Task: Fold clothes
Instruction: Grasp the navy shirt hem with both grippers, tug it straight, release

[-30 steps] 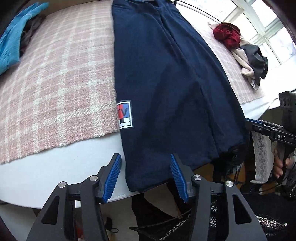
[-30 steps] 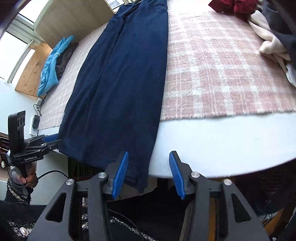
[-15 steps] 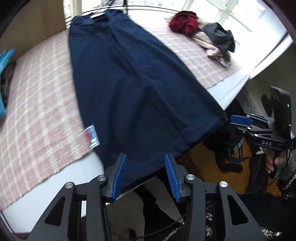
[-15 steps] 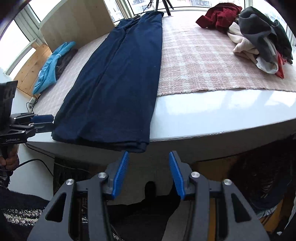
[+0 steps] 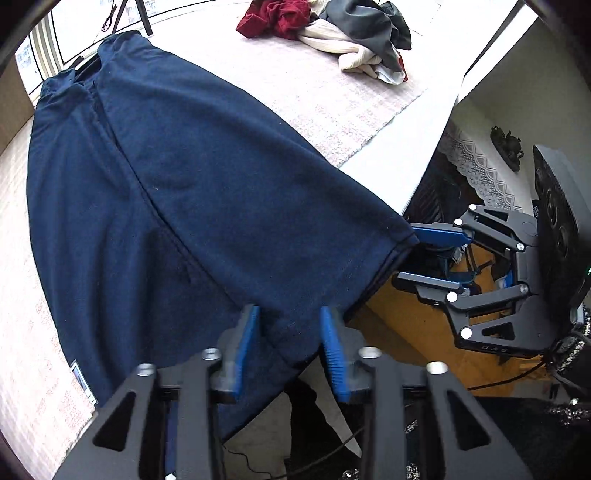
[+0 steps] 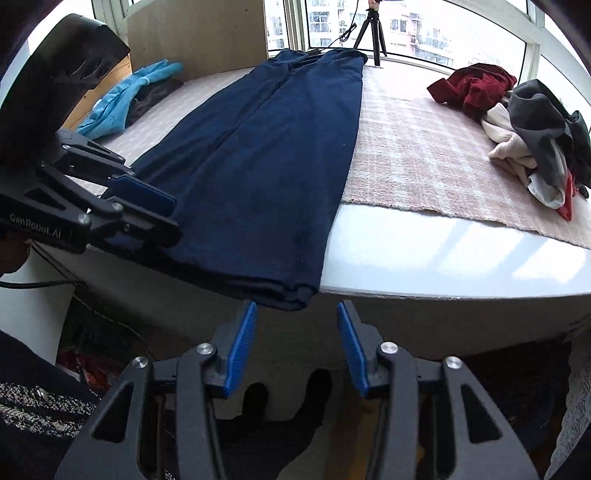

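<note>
Navy trousers [image 5: 184, 184] lie flat and lengthwise on a pink plaid cloth, their hem hanging over the white table's near edge. My left gripper [image 5: 291, 332] straddles the hem. Its jaws are closing with the fabric between the blue pads, and a gap still shows. In the right wrist view the left gripper [image 6: 162, 218] sits at the left side of the trousers [image 6: 266, 166]. My right gripper [image 6: 297, 343] stands open just below the right hem corner, with nothing between its fingers. In the left wrist view the right gripper [image 5: 417, 258] is at that corner.
A heap of red, cream and grey clothes [image 6: 517, 122] lies at the right of the plaid cloth [image 6: 424, 147]. A light blue garment [image 6: 129, 92] rests at the far left. A tripod [image 6: 369, 33] stands by the window. The white table rim [image 6: 443, 258] is bare.
My left gripper has rolled and shifted right along the hem, away from the label, and its pads have drawn closer. My right gripper has come in towards the right hem corner.
</note>
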{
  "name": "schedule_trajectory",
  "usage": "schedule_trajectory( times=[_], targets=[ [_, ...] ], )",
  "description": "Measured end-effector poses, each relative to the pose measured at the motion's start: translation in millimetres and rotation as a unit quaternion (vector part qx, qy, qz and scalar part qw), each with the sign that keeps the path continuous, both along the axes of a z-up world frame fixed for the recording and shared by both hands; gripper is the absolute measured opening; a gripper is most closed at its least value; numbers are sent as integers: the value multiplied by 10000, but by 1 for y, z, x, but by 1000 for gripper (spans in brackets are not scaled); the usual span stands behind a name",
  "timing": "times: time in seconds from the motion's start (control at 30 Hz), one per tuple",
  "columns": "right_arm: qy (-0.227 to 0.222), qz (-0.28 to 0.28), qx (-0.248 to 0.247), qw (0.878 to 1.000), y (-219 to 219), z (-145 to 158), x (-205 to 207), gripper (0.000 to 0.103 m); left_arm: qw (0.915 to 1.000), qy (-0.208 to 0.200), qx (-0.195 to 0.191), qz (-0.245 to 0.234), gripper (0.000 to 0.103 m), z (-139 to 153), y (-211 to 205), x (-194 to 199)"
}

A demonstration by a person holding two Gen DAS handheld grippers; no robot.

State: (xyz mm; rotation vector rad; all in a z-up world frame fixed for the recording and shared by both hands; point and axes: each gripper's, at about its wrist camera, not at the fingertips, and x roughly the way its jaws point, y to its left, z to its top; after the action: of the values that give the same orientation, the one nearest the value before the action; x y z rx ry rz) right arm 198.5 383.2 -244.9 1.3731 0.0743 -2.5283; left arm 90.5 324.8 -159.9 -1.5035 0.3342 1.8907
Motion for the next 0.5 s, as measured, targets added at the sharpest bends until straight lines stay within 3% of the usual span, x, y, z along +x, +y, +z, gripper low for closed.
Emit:
schedule_trajectory(
  times=[0.07, 0.2, 0.37, 0.4, 0.43, 0.5],
  targets=[
    [19, 3, -39, 10000, 1, -1, 0, 44, 10000, -56, 36, -13, 11, 2, -8, 1],
    [-47, -21, -197, 9998, 1, -2, -4, 35, 9999, -100, 78, -13, 11, 8, -10, -1],
    [-76, 74, 104, 9999, -7, -7, -9, 35, 9998, -133, 179, -1, 8, 12, -23, -3],
    [-62, 71, 152, 9998, -7, -6, -8, 25, 9996, -157, 229, 17, 7, 13, -27, -3],
    [-52, 54, 147, 9999, -6, -5, -6, 6, 9995, -173, 274, 32, 7, 14, -31, -3],
    [66, -5, 52, 10000, -3, 6, -2, 6, 9994, -123, 326, 52, 6, 17, -46, -7]
  ],
)
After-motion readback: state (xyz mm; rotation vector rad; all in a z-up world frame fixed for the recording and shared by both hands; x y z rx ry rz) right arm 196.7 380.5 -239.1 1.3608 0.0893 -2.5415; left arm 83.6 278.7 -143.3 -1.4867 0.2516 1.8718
